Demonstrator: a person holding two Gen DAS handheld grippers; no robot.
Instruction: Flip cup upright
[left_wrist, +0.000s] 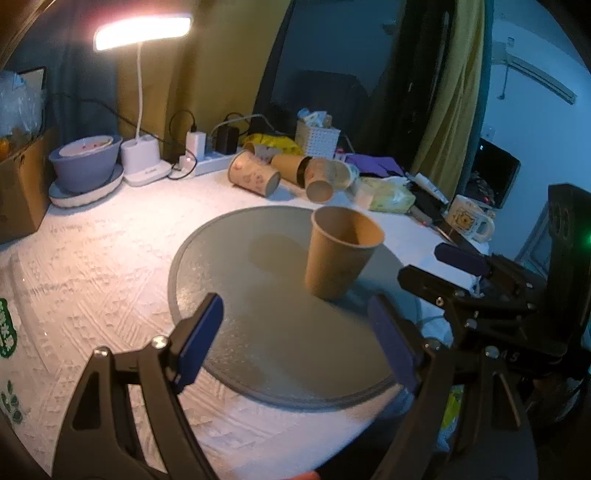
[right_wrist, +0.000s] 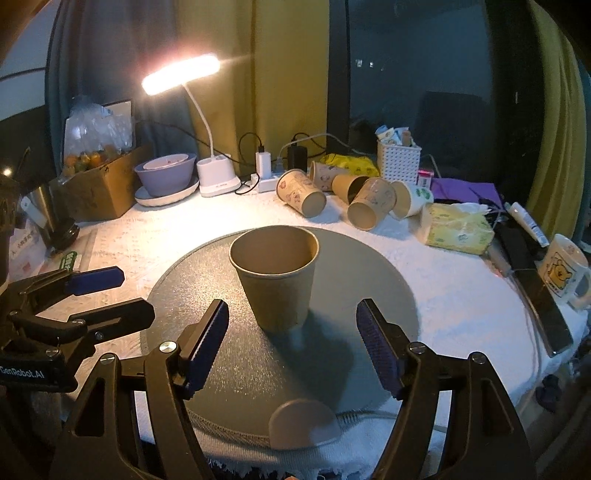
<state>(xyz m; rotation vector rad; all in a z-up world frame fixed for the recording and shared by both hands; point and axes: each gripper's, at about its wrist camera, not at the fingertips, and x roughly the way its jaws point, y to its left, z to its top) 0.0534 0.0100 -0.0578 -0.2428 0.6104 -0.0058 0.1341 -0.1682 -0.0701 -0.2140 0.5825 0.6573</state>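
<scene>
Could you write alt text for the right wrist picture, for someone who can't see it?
A brown paper cup stands upright, mouth up, on a round grey mat, just ahead of the open right gripper, which touches nothing. Behind it, several paper cups lie on their sides under a lit desk lamp.

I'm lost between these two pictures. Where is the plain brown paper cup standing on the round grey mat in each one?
Left wrist view: the brown cup stands upright right of centre, on the far right part of the round grey mat.
Right wrist view: the brown cup stands upright at centre, straight ahead between the fingers.
Shared landmark: the lit desk lamp at upper left in both.
</scene>
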